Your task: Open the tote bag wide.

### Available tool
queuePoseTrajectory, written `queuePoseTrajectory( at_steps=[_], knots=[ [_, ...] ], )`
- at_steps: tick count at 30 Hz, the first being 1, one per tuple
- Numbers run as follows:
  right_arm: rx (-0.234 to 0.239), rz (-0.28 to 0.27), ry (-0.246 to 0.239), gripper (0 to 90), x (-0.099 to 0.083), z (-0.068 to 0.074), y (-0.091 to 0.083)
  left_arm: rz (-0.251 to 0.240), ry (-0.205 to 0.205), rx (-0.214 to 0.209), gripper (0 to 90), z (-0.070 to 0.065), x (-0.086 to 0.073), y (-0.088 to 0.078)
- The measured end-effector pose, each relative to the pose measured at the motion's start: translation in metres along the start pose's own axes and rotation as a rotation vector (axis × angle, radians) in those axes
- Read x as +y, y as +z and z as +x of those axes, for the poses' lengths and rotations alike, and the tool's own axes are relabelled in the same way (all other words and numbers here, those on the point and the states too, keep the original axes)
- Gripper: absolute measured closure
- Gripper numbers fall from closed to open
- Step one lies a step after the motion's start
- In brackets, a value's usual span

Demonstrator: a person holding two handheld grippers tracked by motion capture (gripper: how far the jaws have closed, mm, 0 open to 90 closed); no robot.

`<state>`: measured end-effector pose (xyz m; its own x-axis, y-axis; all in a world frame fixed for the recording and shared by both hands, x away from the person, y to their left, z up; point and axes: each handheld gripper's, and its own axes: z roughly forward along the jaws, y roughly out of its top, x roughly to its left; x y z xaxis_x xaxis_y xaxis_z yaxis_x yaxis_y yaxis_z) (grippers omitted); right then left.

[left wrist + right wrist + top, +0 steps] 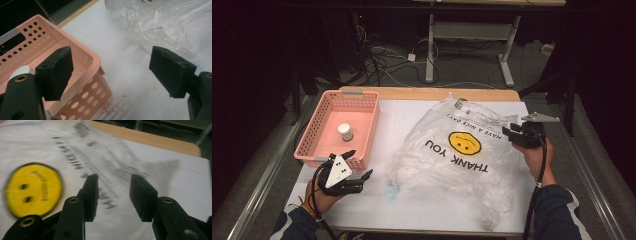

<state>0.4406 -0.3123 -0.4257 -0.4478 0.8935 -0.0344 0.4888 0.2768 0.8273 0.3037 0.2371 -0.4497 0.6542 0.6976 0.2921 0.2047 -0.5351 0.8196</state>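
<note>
Loosely spread, the clear plastic bag (462,155) lies right of centre on the white-covered table (412,200), its long axis running far-to-near and its print facing away. Far left sits a pink basket (362,97) with a small jar (345,132). Left gripper (360,164) gapes wide, empty; right gripper (508,131) is part-open, empty, over the bag's right edge.
</note>
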Motion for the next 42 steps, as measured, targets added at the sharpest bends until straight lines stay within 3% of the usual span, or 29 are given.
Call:
queuePoseTrajectory(
  at_steps=[3, 6, 7, 8, 11, 15, 17, 18, 19, 22, 25, 26, 35, 39, 42],
  knots=[
    [0.042, -0.021, -0.096, 55.0, 0.009, 0.023, -0.014, 0.003, 0.009, 0.002, 19.0, -0.001, 0.000, 0.000],
    [0.152, -0.040, -0.144, 52.5, 0.014, 0.045, -0.027, 0.005, 0.013, 0.004, 19.0, -0.001, 0.000, -0.001],
    [0.152, -0.040, -0.144, 52.5, 0.014, 0.045, -0.027, 0.005, 0.013, 0.004, 19.0, -0.001, 0.000, -0.001],
    [0.202, -0.019, -0.232, 48.5, 0.014, 0.066, -0.032, 0.004, 0.011, 0.006, 19.0, -0.001, 0.000, -0.002],
    [0.298, 0.013, -0.319, 42.9, 0.006, 0.101, -0.036, 0.004, 0.008, 0.006, 19.0, 0.000, -0.001, -0.002],
    [0.353, 0.004, -0.465, 40.0, -0.010, 0.155, -0.047, 0.002, 0.012, 0.005, 18.9, -0.001, 0.000, -0.003],
    [0.352, 0.028, -0.543, 38.9, -0.016, 0.174, -0.048, 0.001, 0.013, 0.001, 19.0, -0.002, 0.000, -0.003],
    [0.352, 0.028, -0.543, 38.9, -0.016, 0.174, -0.048, 0.002, 0.014, 0.000, 19.0, -0.002, 0.000, -0.003],
    [0.357, 0.063, -0.544, 38.1, -0.021, 0.179, -0.039, 0.004, 0.016, -0.002, 19.0, -0.003, 0.000, -0.003],
    [0.298, 0.154, -0.586, 38.1, -0.028, 0.180, -0.021, 0.003, 0.020, -0.008, 19.0, -0.004, 0.001, -0.003],
    [0.276, 0.213, -0.646, 42.4, -0.035, 0.183, -0.010, 0.006, 0.023, -0.010, 19.0, -0.004, 0.001, -0.003],
    [0.278, 0.221, -0.642, 46.3, -0.037, 0.184, -0.009, 0.007, 0.022, -0.011, 19.0, -0.004, 0.000, -0.002],
    [0.266, 0.203, -0.612, 76.1, -0.033, 0.178, 0.004, 0.009, 0.035, -0.015, 19.0, -0.005, 0.002, -0.002],
    [0.271, 0.189, -0.592, 80.7, -0.029, 0.178, 0.008, 0.008, 0.031, -0.014, 19.0, -0.003, 0.002, -0.002],
    [0.284, 0.163, -0.540, 86.7, -0.021, 0.179, 0.012, 0.006, 0.029, -0.017, 19.0, -0.002, 0.001, -0.003]
  ],
)
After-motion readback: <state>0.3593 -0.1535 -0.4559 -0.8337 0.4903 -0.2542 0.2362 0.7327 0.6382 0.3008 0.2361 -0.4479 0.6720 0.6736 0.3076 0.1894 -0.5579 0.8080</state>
